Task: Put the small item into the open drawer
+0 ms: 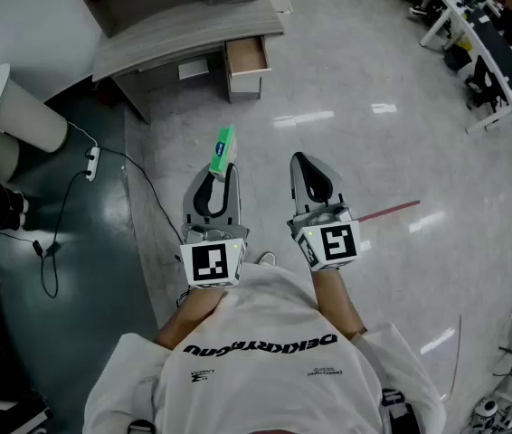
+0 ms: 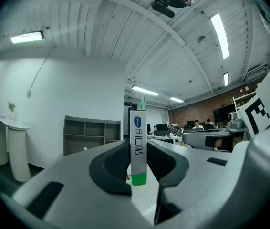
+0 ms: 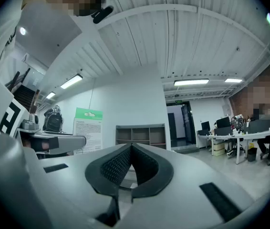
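Observation:
A slim white and green box [image 1: 223, 150] sticks out past the tips of my left gripper [image 1: 217, 177], whose jaws are shut on it. In the left gripper view the box [image 2: 138, 146] stands upright between the black pads, blue print on its white face and a green band at its foot. To the right, my right gripper [image 1: 308, 175] is shut with nothing in it, and its pads [image 3: 118, 165] meet at the tips [image 3: 131, 147]. The open drawer [image 1: 245, 59] juts from the grey desk [image 1: 184, 33] far ahead, well beyond both grippers.
A white power strip [image 1: 92, 161] with black cables lies on the dark floor to the left. A round white table [image 1: 7, 107] stands at far left. Office desks and chairs [image 1: 482, 48] fill the top right. A red strip [image 1: 389, 211] lies on the floor.

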